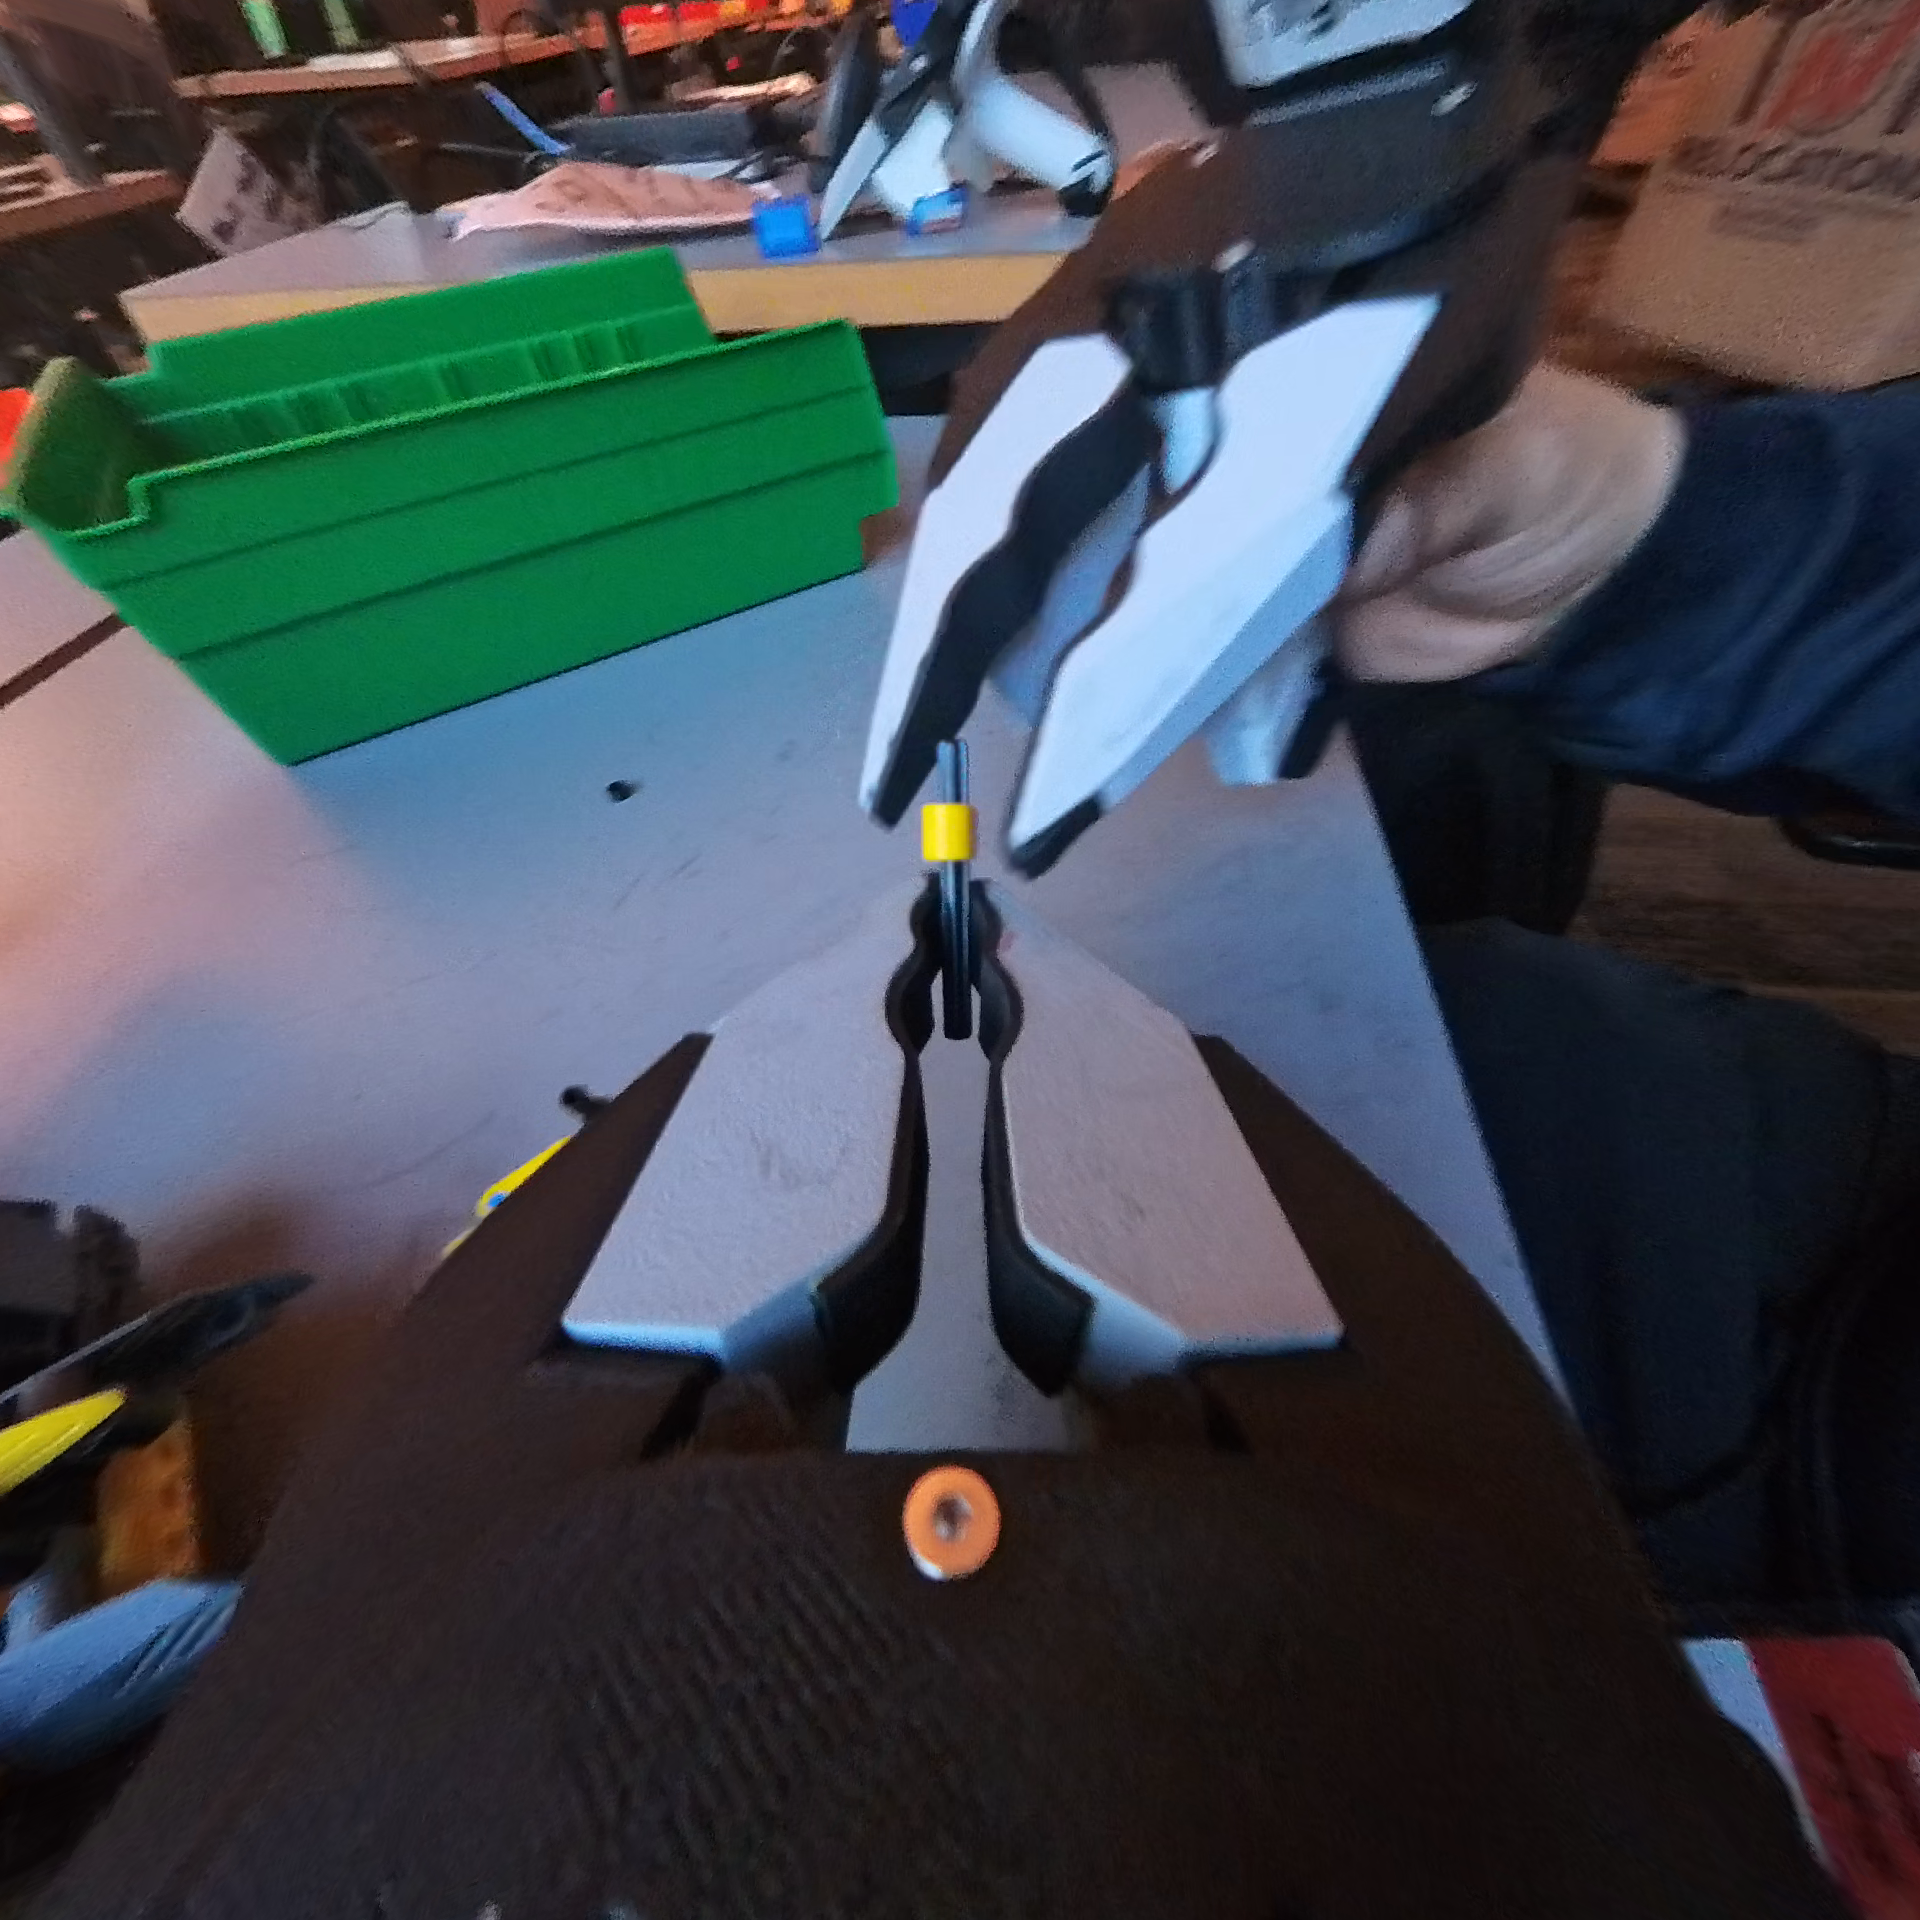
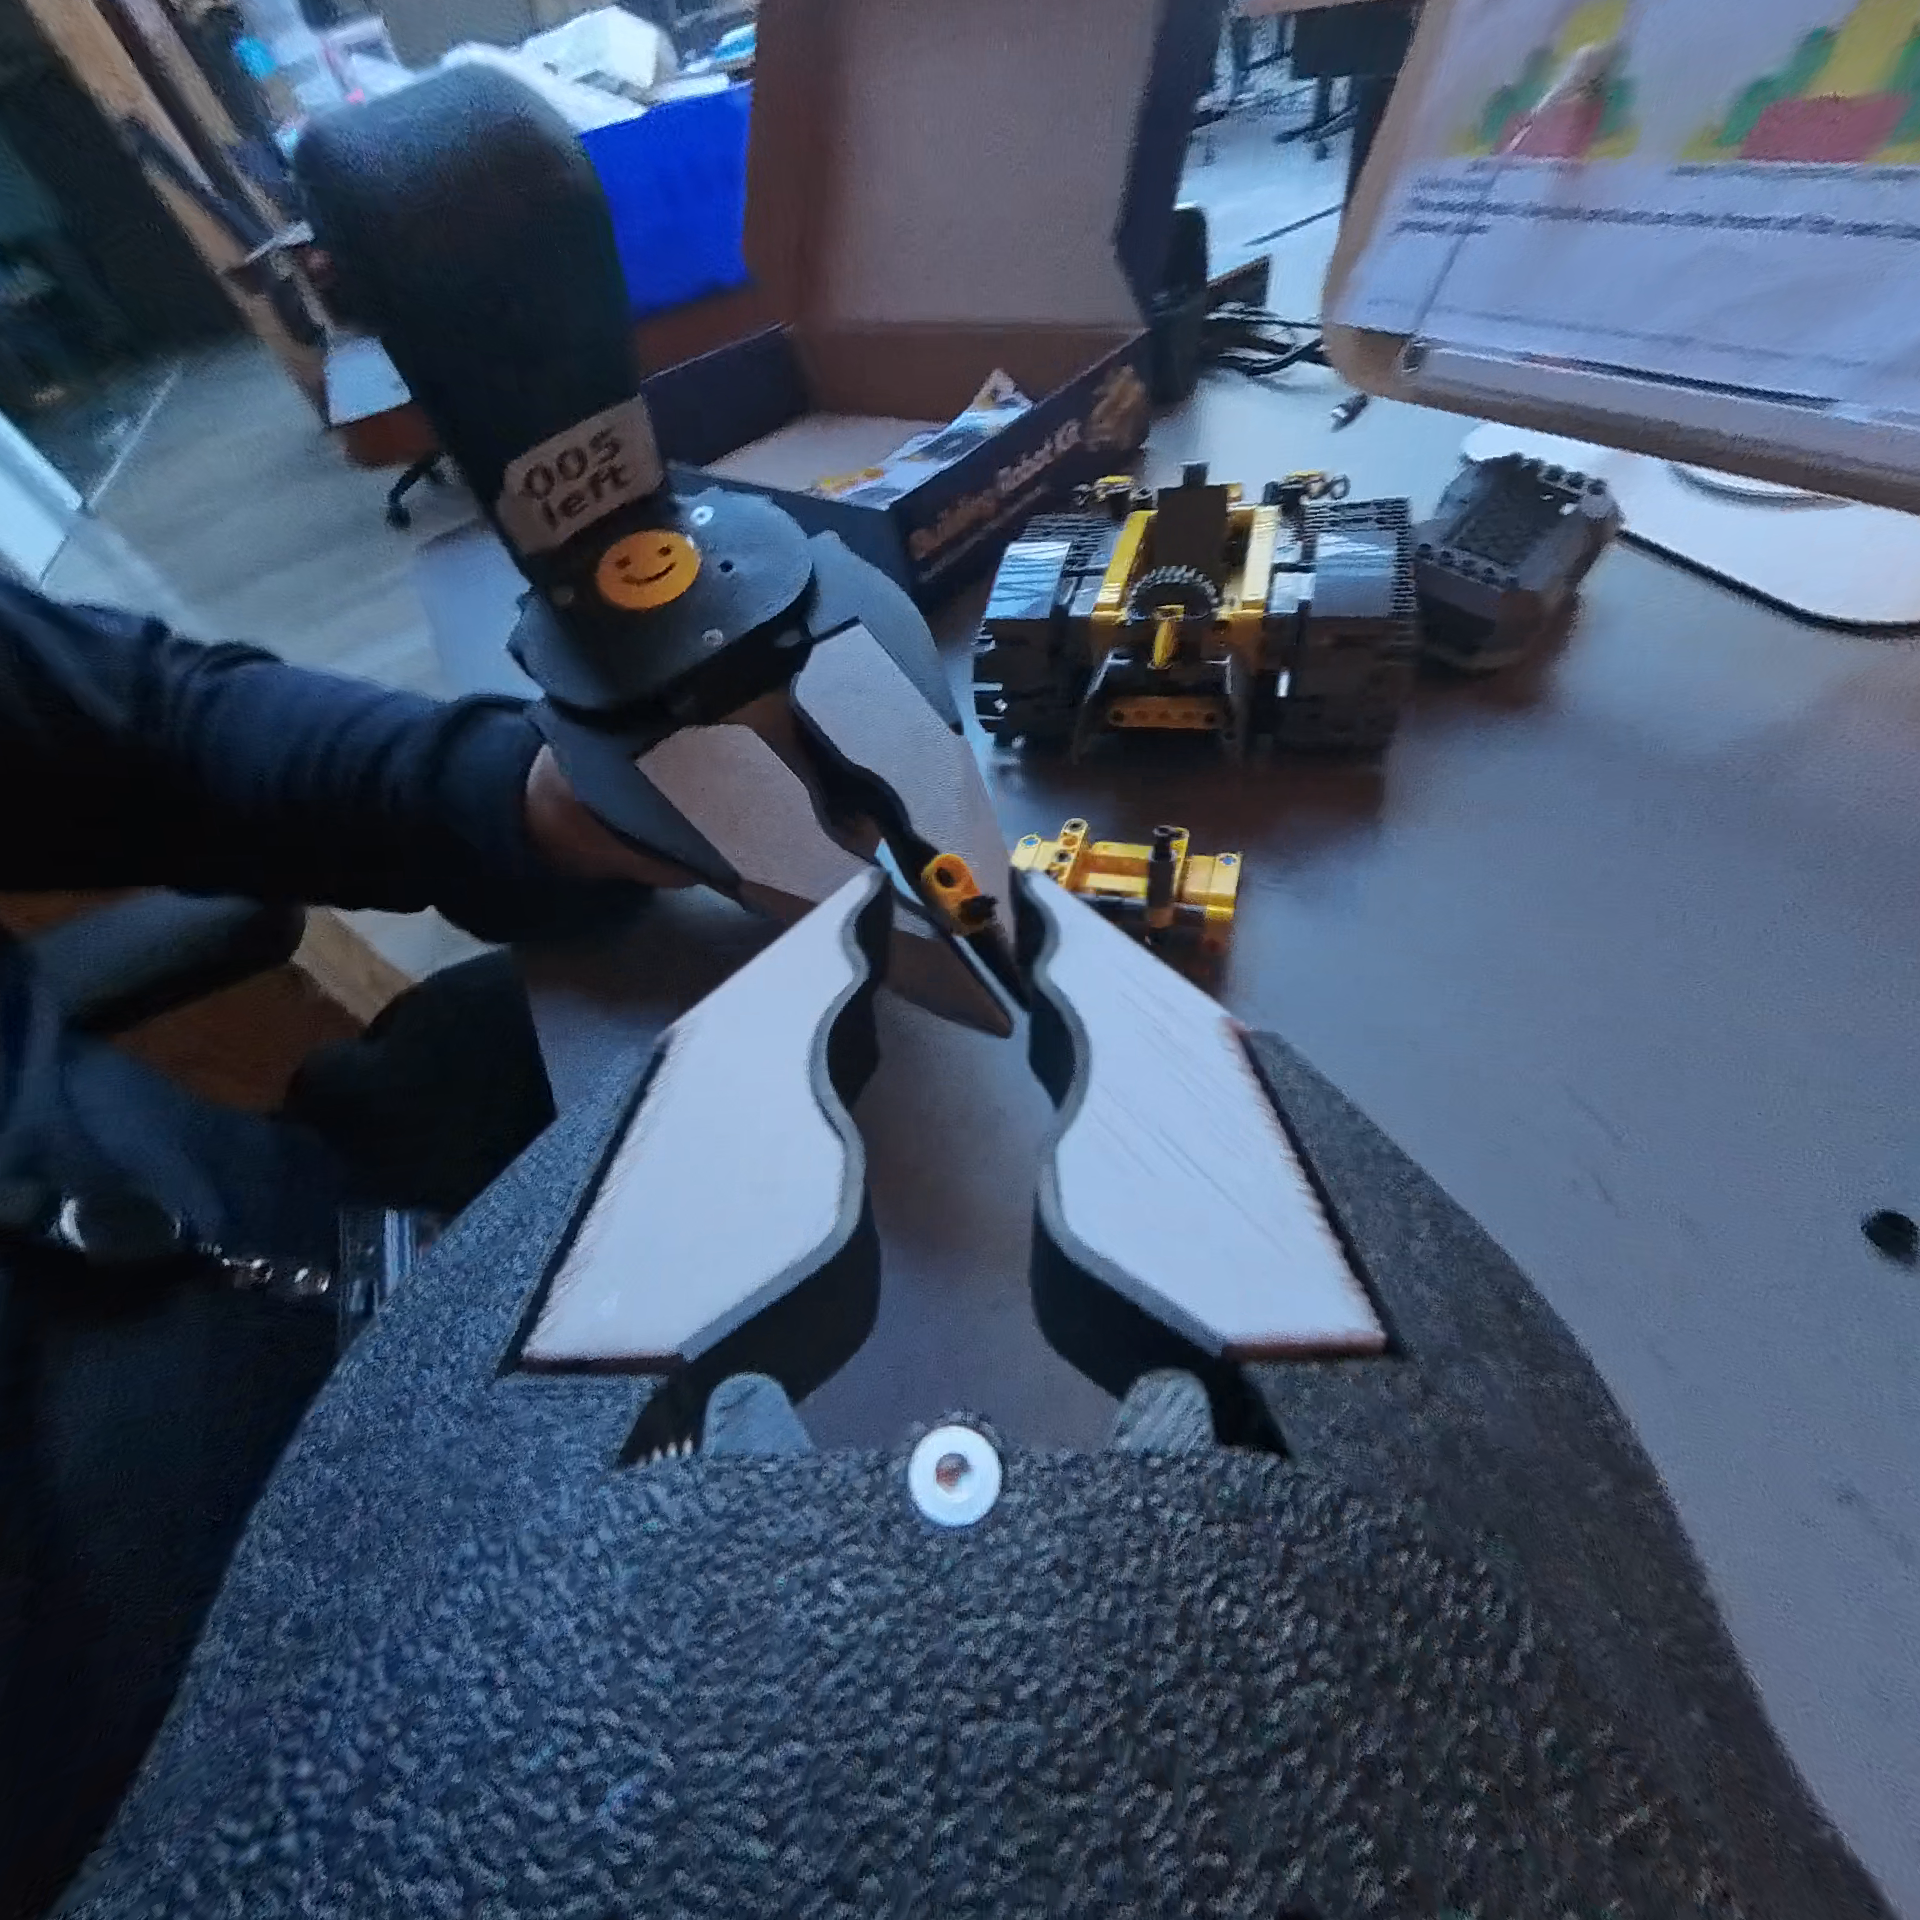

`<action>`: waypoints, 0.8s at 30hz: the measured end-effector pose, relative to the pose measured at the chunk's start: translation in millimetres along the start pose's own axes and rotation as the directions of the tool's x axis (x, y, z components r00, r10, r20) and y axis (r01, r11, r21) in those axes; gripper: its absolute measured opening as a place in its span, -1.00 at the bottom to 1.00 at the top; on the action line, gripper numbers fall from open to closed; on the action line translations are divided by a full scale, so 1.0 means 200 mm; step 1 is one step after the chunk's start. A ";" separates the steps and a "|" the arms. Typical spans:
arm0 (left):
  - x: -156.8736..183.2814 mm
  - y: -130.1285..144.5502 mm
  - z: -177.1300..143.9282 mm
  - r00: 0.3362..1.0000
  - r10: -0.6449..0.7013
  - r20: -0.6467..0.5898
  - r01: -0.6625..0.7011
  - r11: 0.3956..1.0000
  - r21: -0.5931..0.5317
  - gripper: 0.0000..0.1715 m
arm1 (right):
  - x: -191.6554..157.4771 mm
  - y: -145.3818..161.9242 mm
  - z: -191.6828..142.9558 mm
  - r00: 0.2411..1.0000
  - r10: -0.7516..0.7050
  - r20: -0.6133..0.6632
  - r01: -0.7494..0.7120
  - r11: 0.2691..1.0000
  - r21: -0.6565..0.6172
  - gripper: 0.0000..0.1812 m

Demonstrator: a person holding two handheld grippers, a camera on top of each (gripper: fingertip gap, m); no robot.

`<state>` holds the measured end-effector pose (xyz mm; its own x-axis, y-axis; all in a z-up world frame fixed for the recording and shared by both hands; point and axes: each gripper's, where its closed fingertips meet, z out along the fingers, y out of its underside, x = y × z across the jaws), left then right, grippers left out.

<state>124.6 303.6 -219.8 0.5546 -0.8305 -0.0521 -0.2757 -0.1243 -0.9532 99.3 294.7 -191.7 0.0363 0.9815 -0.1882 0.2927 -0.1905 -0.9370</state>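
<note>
My left gripper is shut on a thin black axle that sticks out past its tips. A small yellow bush sits on the axle just beyond the fingers. My right gripper comes in from the upper right, open, with its two tips on either side of the yellow bush, close to it. In the right wrist view my right gripper is open around the yellow bush, and the left gripper reaches in from the left, held over the table.
A green plastic bin stands at the far left of the grey table. A black and yellow brick-built tracked vehicle, a small yellow assembly, a dark grey brick part and a long box lie beyond the grippers. The grippers are tip to tip, or close to it.
</note>
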 end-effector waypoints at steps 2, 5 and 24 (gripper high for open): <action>0.05 -0.03 0.00 0.997 -0.028 -0.071 0.030 0.999 0.029 -1.00 | -0.01 0.01 0.01 1.000 -0.002 0.028 0.002 1.000 0.002 -0.80; 0.09 -0.06 -0.02 0.979 -0.106 -0.176 0.120 0.990 0.068 -1.00 | -0.07 -0.02 0.01 0.994 0.004 0.105 -0.010 0.998 0.056 -0.94; -0.05 -0.01 -0.10 0.935 -0.339 -0.103 0.348 0.934 0.084 -1.00 | 0.32 -0.37 -0.35 0.885 0.444 0.142 -0.413 0.607 0.679 -0.97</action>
<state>103.3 301.8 -210.8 0.5316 -0.7902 0.3049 0.0017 -0.3590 -0.9333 145.8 373.1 -113.5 0.0263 0.7809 -0.6241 -0.4862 -0.5355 -0.6905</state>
